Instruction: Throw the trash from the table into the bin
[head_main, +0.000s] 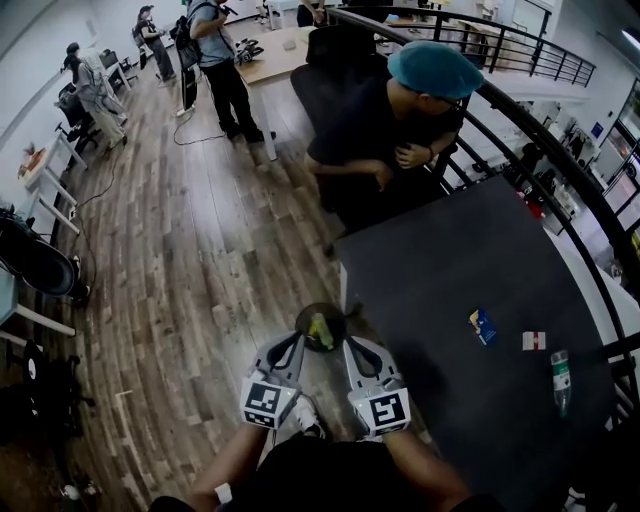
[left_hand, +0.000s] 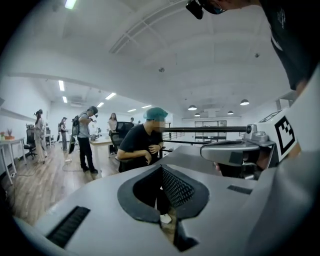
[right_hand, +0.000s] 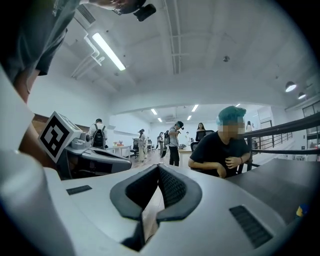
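A small round dark bin (head_main: 304, 318) stands on the wood floor by the near-left corner of the dark table (head_main: 450, 270), with a yellow-green piece (head_main: 320, 330) inside it. On the table lie a blue packet (head_main: 482, 325), a red-and-white packet (head_main: 534, 340) and a clear bottle with a green label (head_main: 561, 378). My left gripper (head_main: 292, 343) (left_hand: 161, 169) and right gripper (head_main: 352, 347) (right_hand: 159, 167) hang side by side over the floor just near of the bin. Both are shut, with nothing between the pads.
A person in a teal cap (head_main: 432, 68) (left_hand: 156, 114) (right_hand: 231, 114) sits at the table's far end. A black railing (head_main: 560, 170) runs along the table's right side. Other people (head_main: 215, 50) stand by desks further back. A black chair (head_main: 40, 262) stands at the left.
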